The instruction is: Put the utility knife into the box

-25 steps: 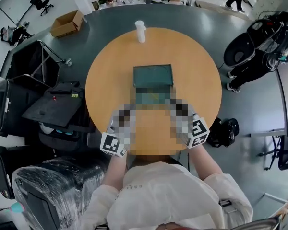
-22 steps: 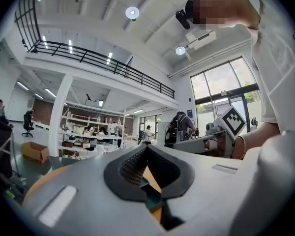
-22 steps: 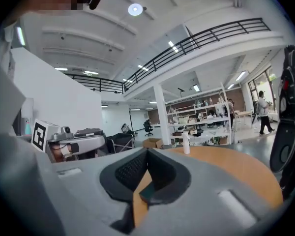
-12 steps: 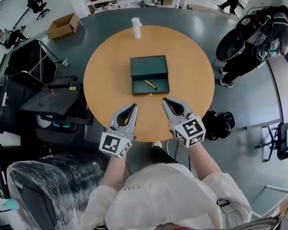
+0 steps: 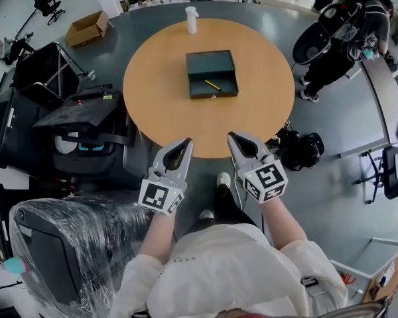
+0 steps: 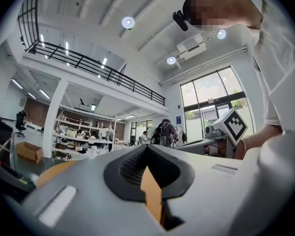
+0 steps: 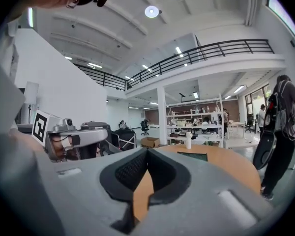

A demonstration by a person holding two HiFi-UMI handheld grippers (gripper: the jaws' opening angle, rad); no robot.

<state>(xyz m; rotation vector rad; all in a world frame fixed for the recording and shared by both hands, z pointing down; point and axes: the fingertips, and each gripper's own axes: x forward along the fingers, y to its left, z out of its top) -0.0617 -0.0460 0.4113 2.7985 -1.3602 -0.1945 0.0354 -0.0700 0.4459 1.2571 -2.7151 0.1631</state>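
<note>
A dark green box [image 5: 212, 66] lies open in the middle of the round wooden table [image 5: 159, 105]. A yellow utility knife [image 5: 213, 85] lies inside its front half. Both grippers hover at the table's near edge, well short of the box. My left gripper [image 5: 187, 142] is shut with nothing in it, and its tips meet in the left gripper view [image 6: 147, 147]. My right gripper [image 5: 231, 136] is shut and empty too [image 7: 147, 152]. The right gripper view shows the box [image 7: 192, 156] far ahead on the table.
A white bottle [image 5: 192, 18] stands at the table's far edge. Black cases [image 5: 79, 134] and a plastic-wrapped chair [image 5: 66, 244] crowd the left. A black bag [image 5: 300, 150] lies on the floor at the right. A person [image 5: 345, 38] stands at the back right.
The view has drawn back from the table, so the box and knife now lie farther ahead. Both grippers have come back from over the tabletop to its near edge, still shut.
</note>
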